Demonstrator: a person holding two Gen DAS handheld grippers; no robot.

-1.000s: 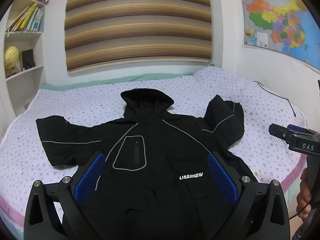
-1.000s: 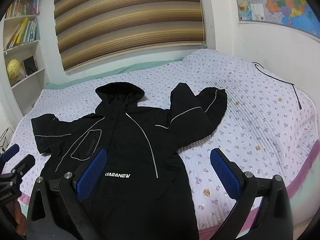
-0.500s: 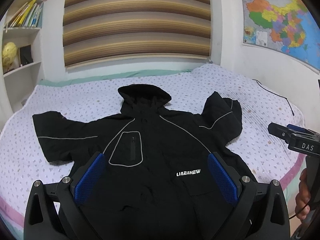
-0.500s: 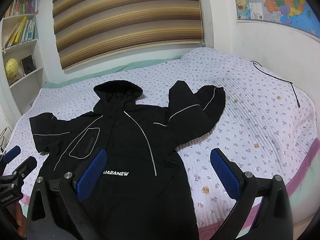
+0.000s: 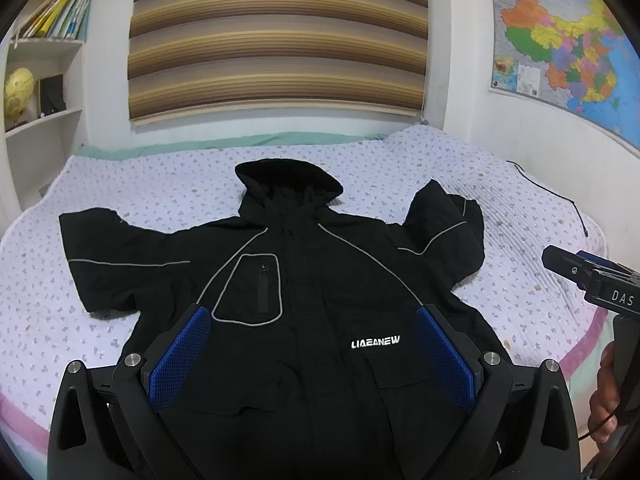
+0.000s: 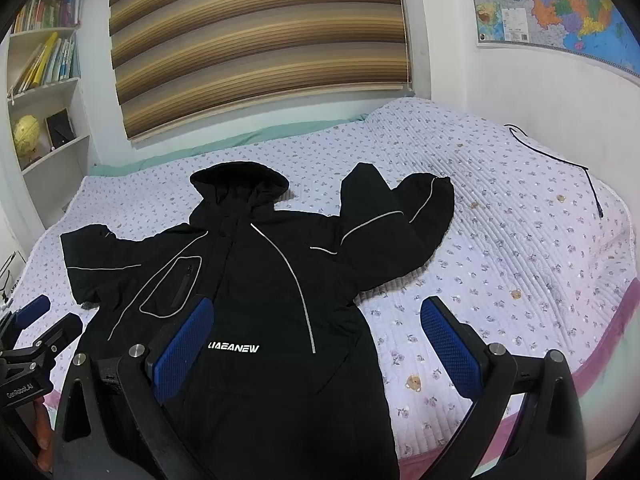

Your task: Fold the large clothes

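A black hooded jacket with grey piping and a white chest logo lies face up on the bed, hood toward the window. Its left sleeve stretches out flat; the right sleeve is bent back on itself. My left gripper hovers open above the jacket's lower front, holding nothing. My right gripper is open too, above the jacket's right hem and the bare sheet. In the left wrist view the right gripper shows at the right edge, held by a hand. The jacket's bottom hem is hidden behind the gripper bodies.
The bed has a white flowered quilt with a pink edge. A thin black cable lies near the right wall. A bookshelf with a yellow globe stands at left. A striped blind and a wall map are behind.
Both cameras tilted slightly, so the jacket shifted a little in view. The jacket itself has not moved and both grippers stayed open.
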